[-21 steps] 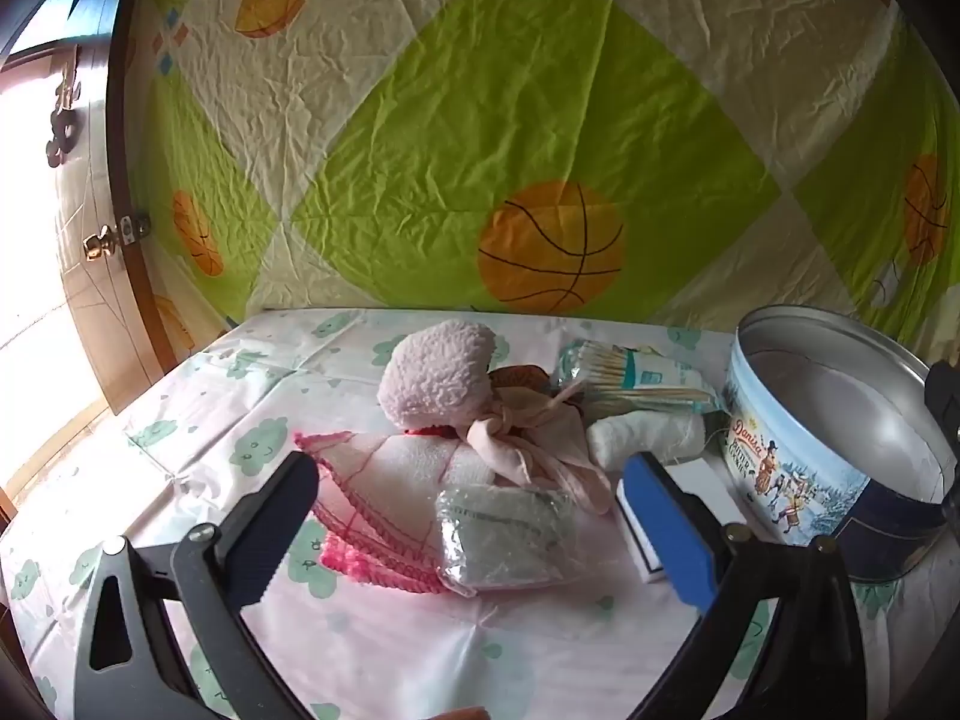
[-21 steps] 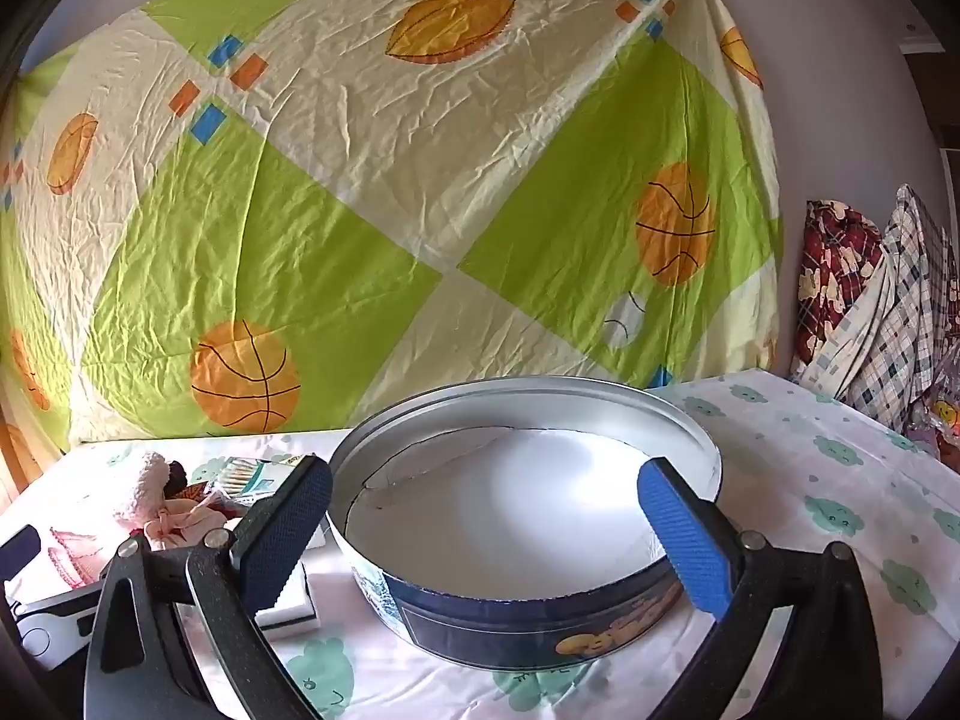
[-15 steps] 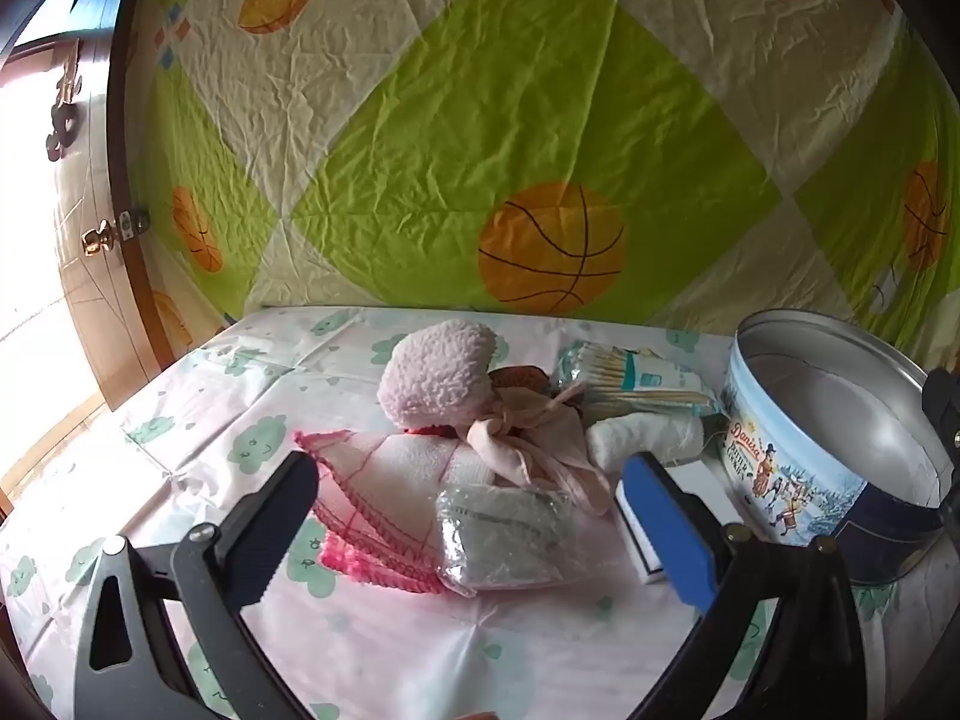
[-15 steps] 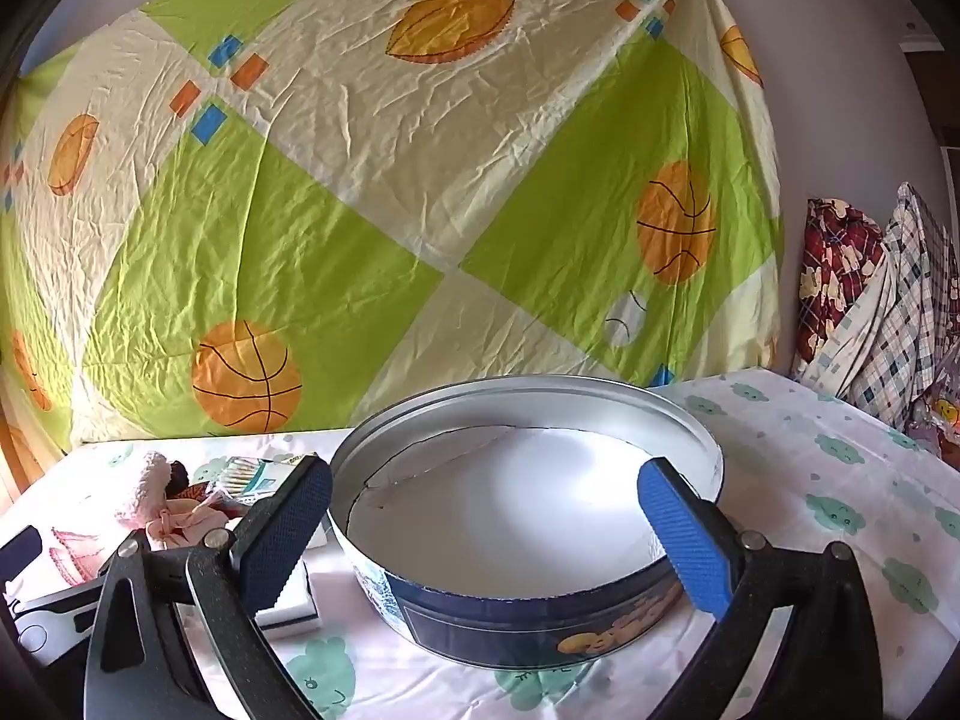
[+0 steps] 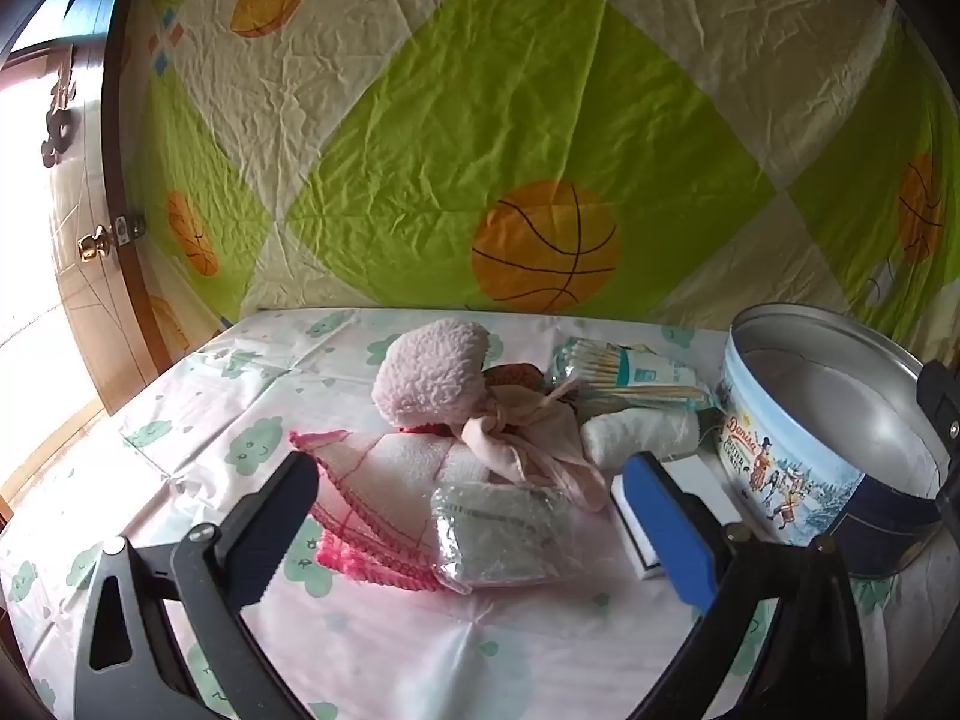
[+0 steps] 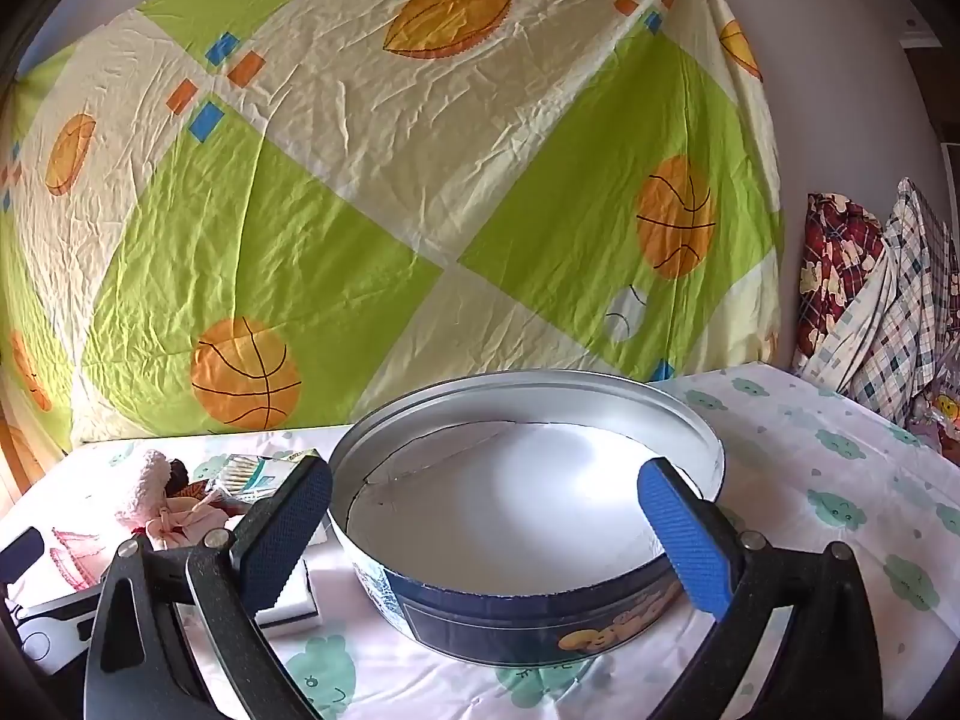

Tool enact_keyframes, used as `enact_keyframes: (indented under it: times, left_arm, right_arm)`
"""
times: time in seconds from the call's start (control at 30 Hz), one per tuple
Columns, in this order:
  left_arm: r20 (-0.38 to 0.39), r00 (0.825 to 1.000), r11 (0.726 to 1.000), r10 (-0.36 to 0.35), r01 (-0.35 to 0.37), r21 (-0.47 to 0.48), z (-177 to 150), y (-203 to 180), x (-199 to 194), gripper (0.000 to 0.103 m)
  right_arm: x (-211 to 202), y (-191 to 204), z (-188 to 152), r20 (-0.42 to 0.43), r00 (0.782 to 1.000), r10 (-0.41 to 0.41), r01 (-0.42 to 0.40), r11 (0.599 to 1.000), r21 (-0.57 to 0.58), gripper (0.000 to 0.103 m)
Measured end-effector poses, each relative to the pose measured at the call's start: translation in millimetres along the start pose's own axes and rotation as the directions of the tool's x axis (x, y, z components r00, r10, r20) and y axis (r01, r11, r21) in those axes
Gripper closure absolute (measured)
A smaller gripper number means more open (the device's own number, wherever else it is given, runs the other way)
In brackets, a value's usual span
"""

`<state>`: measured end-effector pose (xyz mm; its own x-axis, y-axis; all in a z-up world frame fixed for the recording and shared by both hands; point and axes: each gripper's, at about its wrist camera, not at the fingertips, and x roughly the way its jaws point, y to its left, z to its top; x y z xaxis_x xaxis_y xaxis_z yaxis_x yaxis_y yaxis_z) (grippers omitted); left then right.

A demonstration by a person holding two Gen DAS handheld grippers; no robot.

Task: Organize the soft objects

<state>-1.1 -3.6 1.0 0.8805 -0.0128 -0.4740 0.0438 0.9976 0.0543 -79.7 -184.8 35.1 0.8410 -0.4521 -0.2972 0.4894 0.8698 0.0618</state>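
Both grippers are spread wide and hold nothing — our left gripper (image 5: 468, 528) hovers over the pile on the table (image 5: 198, 414): pink cloth (image 5: 384, 480), bagged wad (image 5: 498, 534), fluffy toy (image 5: 432, 372). All light and limp; we'd pinch a bunched fold. Our right gripper (image 6: 486, 534) frames the bare tin (image 6: 528, 516).

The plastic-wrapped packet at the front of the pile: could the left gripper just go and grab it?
Probably yes. The left gripper is open, and the packet lies right ahead between its fingers, at the near edge of the pile with nothing on top. It overlaps the pink cloth, which might get pinched too.
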Motion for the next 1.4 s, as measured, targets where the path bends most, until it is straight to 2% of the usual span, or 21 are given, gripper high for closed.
enact_keyframes:
  times: [1.4]
  left_arm:
    - [-0.004, 1.000, 1.000, -0.011, 0.011, -0.009, 0.0, 1.5, 0.0, 0.000]
  right_arm:
    - [-1.4, 4.3, -1.2, 0.009, 1.000, 0.021, -0.021, 1.000, -0.019, 0.000]
